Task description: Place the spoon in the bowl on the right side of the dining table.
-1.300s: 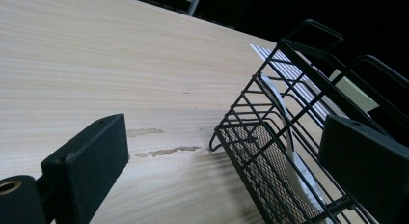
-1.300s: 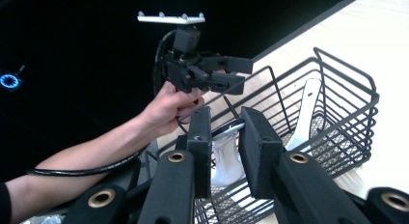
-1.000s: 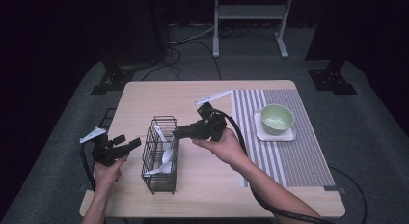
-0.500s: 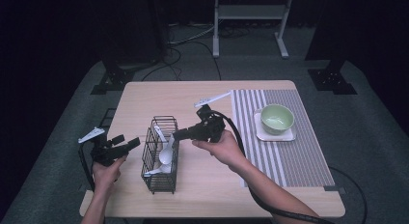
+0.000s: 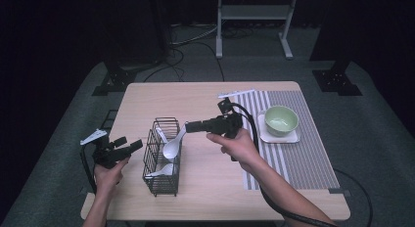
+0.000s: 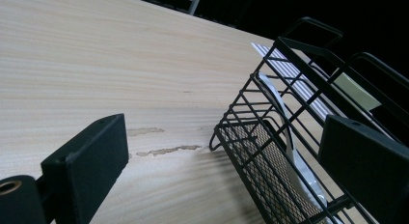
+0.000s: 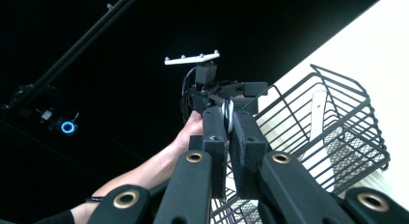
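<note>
Striped mat [image 5: 298, 153] lies on table [image 5: 205, 97] right side; green bowl [image 5: 281, 120] sits on white square plate [image 5: 280, 136] upon mat; metal stand [image 5: 252, 21] beyond table.

A pale wood-grain bench [image 5: 147, 97] is standing on grey carpet [image 5: 377, 134] in a dark room, with light falling mainly on the benchtop. Behind it, a white metal stand [image 5: 252, 11] is rising from the floor, black cables [image 5: 191, 38] are trailing across the carpet, and 2 black stand feet [image 5: 115, 80] are flanking the bench.
</note>
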`<control>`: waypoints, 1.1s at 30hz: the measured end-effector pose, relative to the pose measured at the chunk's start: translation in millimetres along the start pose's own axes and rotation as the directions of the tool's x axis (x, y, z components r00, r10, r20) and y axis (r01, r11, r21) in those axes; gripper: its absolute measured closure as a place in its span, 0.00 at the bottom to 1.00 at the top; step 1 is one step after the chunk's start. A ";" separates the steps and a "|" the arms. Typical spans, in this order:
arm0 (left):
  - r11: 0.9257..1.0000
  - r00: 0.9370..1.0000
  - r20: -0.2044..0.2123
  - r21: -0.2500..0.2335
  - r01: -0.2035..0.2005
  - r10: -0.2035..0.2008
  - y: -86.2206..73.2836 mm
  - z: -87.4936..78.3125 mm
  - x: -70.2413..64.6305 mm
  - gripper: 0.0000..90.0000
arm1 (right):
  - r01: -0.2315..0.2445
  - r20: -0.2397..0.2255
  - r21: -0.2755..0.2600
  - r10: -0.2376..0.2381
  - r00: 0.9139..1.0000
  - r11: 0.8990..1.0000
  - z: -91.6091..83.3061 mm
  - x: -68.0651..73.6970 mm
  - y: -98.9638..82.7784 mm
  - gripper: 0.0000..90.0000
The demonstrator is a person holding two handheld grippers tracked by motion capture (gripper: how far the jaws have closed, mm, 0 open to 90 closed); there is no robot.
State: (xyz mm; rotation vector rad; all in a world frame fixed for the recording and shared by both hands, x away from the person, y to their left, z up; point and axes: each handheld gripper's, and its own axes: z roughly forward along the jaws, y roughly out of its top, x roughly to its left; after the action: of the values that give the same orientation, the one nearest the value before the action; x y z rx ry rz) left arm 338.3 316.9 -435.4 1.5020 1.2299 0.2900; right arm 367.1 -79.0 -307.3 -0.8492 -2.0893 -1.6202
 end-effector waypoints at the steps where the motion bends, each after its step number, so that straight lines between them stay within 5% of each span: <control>1: 1.000 1.000 0.000 0.001 0.000 0.000 0.0 -0.1 0.0 0.03 | -0.001 -0.001 -0.010 0.000 1.000 1.000 -3.6 0.1 0.3 0.95; 21: 1.000 1.000 -0.011 -0.001 0.003 -0.003 -0.7 -1.3 0.4 0.03 | -0.037 0.038 -0.134 0.042 0.998 0.990 -66.4 -10.1 -8.9 0.95; 33: 1.000 1.000 -0.018 -0.005 0.009 -0.009 -0.6 -2.8 1.7 0.03 | -0.060 0.071 -0.171 0.073 0.995 0.983 -84.4 -25.7 -15.5 0.95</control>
State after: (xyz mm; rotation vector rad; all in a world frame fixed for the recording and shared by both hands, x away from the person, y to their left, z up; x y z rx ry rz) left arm 336.6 319.8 -435.6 1.4927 1.2494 0.3011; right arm 369.8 -168.5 -311.2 -1.0403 -1.9715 -1.7742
